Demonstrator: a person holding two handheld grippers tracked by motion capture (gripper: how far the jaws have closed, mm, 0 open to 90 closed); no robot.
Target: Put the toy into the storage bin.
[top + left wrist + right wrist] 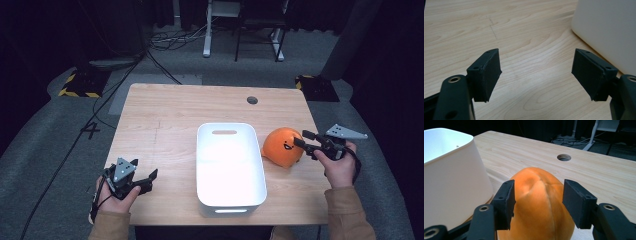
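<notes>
Black jaws of the right gripper (537,203) straddle the orange plush toy (537,202) near the table's (165,115) right edge, apart; squeeze its middle evenly. Left gripper (536,75) stays out, apart, empty.

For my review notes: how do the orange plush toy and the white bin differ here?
The orange plush toy is rounded and soft-looking; the white bin is rectangular and hard-walled. The toy sits between the right gripper jaws; the bin stands untouched and looks larger. Both rest on the wooden table.
</notes>
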